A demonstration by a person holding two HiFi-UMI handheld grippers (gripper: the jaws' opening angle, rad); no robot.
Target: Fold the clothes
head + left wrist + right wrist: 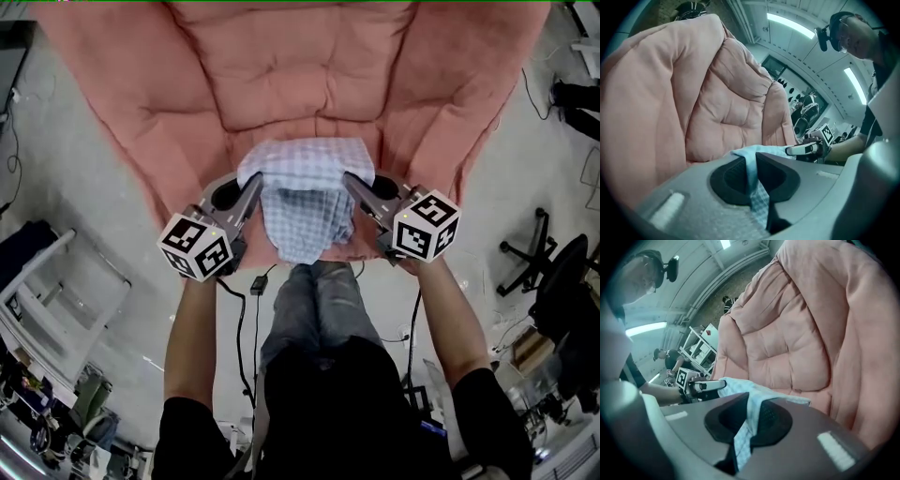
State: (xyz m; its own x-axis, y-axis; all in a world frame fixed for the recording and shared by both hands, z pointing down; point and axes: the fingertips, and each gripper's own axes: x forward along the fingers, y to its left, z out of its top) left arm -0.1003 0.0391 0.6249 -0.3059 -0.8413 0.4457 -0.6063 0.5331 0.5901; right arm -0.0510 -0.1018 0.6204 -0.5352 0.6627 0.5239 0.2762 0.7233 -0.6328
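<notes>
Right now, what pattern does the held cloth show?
The cloth has pale blue and white checks; clearest in the head view.

One garment (305, 192) noted: light checked fabric, pale blue and white. It was doubled over, with an upper band running from 9 to 3 o'clock and a narrower, crumpled part hanging from it toward 6 o'clock. It lay over the front of the pink armchair (309, 84) seat. The left gripper (255, 184) pinched its 9 o'clock edge. The right gripper (349, 181) pinched its 3 o'clock edge.
</notes>
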